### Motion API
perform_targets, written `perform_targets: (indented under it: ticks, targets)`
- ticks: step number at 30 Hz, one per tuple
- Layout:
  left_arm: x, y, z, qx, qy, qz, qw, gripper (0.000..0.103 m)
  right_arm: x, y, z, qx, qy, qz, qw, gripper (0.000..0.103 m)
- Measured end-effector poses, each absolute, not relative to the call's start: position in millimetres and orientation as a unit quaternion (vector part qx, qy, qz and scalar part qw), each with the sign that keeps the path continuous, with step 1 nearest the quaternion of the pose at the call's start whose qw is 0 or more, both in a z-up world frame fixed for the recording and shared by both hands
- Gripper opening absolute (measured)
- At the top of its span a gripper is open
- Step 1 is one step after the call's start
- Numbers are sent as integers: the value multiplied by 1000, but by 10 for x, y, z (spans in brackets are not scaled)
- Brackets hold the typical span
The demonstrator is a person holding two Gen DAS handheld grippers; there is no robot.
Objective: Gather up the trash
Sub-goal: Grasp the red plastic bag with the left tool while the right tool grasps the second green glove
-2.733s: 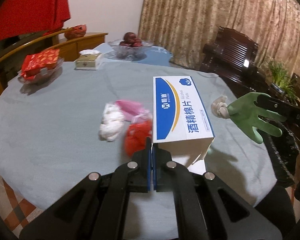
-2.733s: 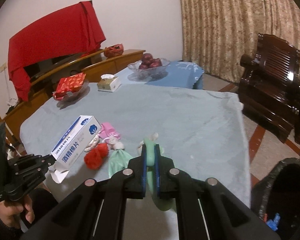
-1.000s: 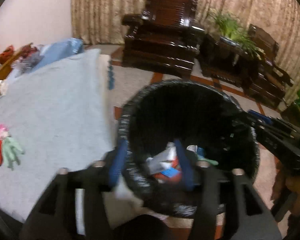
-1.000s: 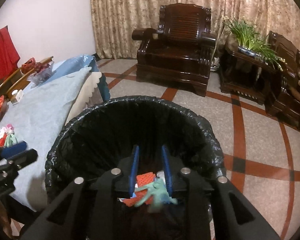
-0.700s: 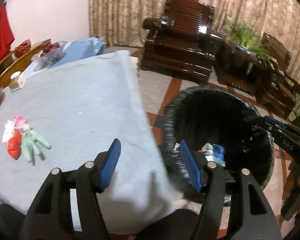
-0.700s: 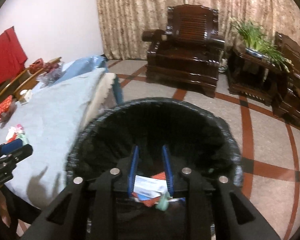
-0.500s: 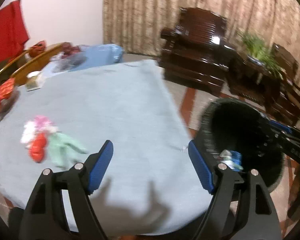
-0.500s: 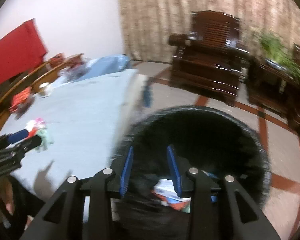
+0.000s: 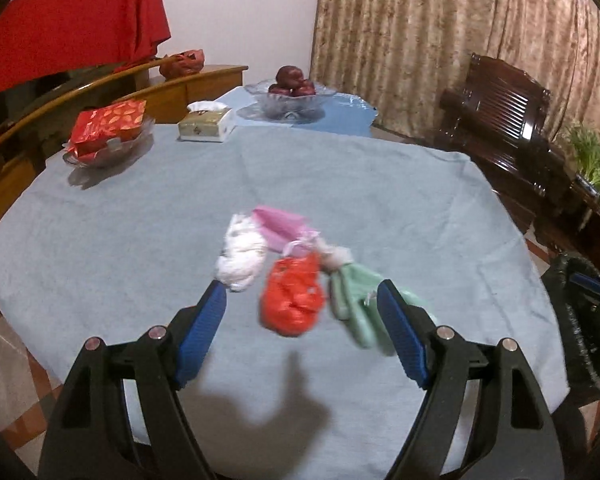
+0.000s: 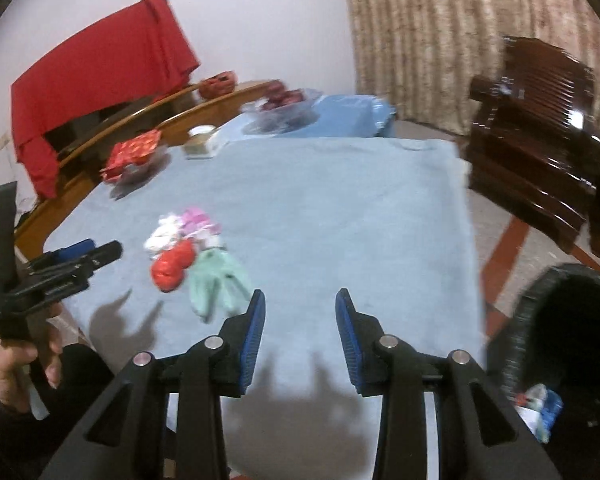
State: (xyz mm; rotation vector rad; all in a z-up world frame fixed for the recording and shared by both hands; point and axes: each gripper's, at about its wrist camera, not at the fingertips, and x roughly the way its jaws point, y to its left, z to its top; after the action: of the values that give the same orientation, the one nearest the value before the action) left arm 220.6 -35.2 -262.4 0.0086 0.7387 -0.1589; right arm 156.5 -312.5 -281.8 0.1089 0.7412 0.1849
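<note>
A big round table under a pale blue cloth fills the middle of the room, and everything else sits around it. Behind its far side a red cloth hangs over a wooden sideboard. Off its right edge stands a dark wooden armchair, and nearer, low beside that same edge, a bin with a black liner that already has scraps in the bottom.

On the far part of the table are a glass bowl of dark fruit, a dish with a red packet and a tissue box.

The trash lies bunched on the near half of the table: a pale green glove, touching a crumpled red bag, with a white wad and a pink bag just behind them.

The left gripper hangs over the near rim, jaws wide and empty, having just spread; the red bag shows between the blue pads without touching them. The right gripper hovers nearer the bin side, its jaws partly apart after opening, nothing in them. A hand grips the left tool's handle.
</note>
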Motion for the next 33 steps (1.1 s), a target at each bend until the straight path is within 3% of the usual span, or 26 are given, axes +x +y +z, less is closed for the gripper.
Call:
perform_targets:
  ticks: [20, 22, 23, 24, 25, 27, 33]
  targets:
    - [2857, -217, -3435, 19, 422, -113, 900, 71, 2460, -2197, -3565, 17, 427, 131, 895, 36]
    - [2880, -222, -3462, 23, 420, -117, 900, 64, 2511, -2175, -3623, 16, 432, 132, 892, 36]
    - [2890, -222, -3470, 23, 419, -120, 900, 55, 2530, -2160, -3651, 13, 436, 133, 890, 35]
    - [2893, -225, -3478, 22, 418, -125, 899, 42, 2539, -2141, -3672, 8, 437, 135, 889, 28]
    - [2896, -236, -3483, 23, 419, -131, 898, 38, 2547, -2123, -3686, 4, 440, 138, 887, 24]
    - [2869, -257, -3463, 22, 412, -136, 901, 32, 2532, -2107, -3684, -4, 436, 137, 889, 9]
    - [2771, -276, -3304, 20, 391, -138, 910, 25, 2422, -2159, -3580, 5, 426, 142, 894, 3]
